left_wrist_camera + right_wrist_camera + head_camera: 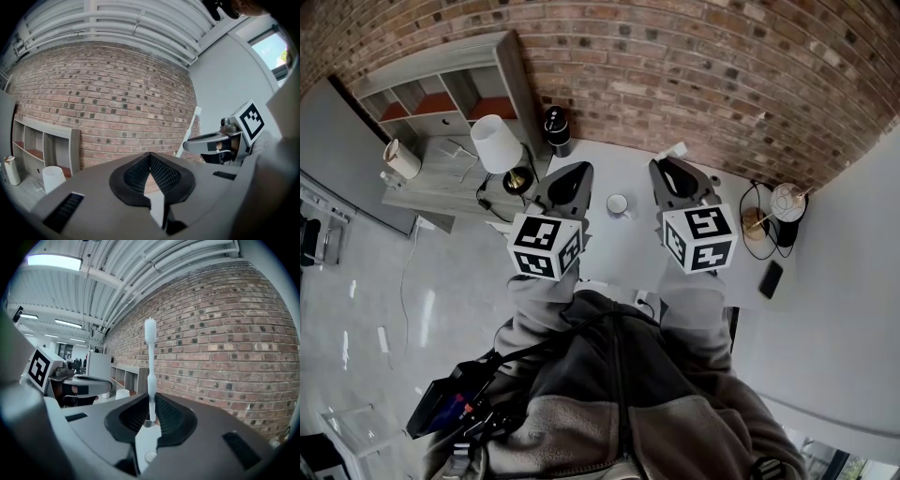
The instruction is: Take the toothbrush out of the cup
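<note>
Progress check, left to right. Left tongs [571, 178]: jaws pressed together, nothing between them, hovering just beside the cup [618, 203] without touching it. Cup upright on the white table [614, 248] between the two tools, looking empty from above, though too small to swear by. Over on the right, right tongs [151, 409] clamped narrowly on the toothbrush [150, 366] near its bottom end, handle standing straight up out of the pads, bristle head at the top, whole thing clear of the cup. So, by the look of it, extraction step pretty much done. Next up, probably: carrying the brush over to a bare patch of table and setting it down gently, minding that tall handle tipping in such a low grip.
</note>
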`<state>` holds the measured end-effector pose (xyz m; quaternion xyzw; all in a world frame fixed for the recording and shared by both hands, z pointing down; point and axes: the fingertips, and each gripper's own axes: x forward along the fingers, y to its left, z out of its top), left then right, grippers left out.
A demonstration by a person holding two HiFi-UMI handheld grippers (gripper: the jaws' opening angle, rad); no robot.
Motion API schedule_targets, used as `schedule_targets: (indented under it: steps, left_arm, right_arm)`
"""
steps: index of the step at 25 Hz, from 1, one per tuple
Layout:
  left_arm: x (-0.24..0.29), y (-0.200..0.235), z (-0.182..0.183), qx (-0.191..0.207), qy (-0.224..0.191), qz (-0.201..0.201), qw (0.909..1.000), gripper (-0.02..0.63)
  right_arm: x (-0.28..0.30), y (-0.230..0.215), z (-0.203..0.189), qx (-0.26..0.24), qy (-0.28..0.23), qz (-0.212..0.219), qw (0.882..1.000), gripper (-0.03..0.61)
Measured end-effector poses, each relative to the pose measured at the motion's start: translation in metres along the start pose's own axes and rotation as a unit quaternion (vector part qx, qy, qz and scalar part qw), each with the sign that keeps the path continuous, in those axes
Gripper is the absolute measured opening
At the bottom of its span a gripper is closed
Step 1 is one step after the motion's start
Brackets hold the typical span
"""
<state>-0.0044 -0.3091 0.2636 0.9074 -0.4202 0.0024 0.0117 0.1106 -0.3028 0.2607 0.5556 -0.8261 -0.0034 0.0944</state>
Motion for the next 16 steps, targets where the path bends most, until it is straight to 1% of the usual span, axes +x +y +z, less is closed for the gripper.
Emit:
schedule_targets:
  steps: [16]
  left_arm:
    - [0.0016,0.0002,-0.002,0.002,0.004,-0.002,1.0,0.005]
  right_arm:
    - [-0.0014,-0.005,-0.0013,0.012,-0.008,-0.005,1.0,0.046]
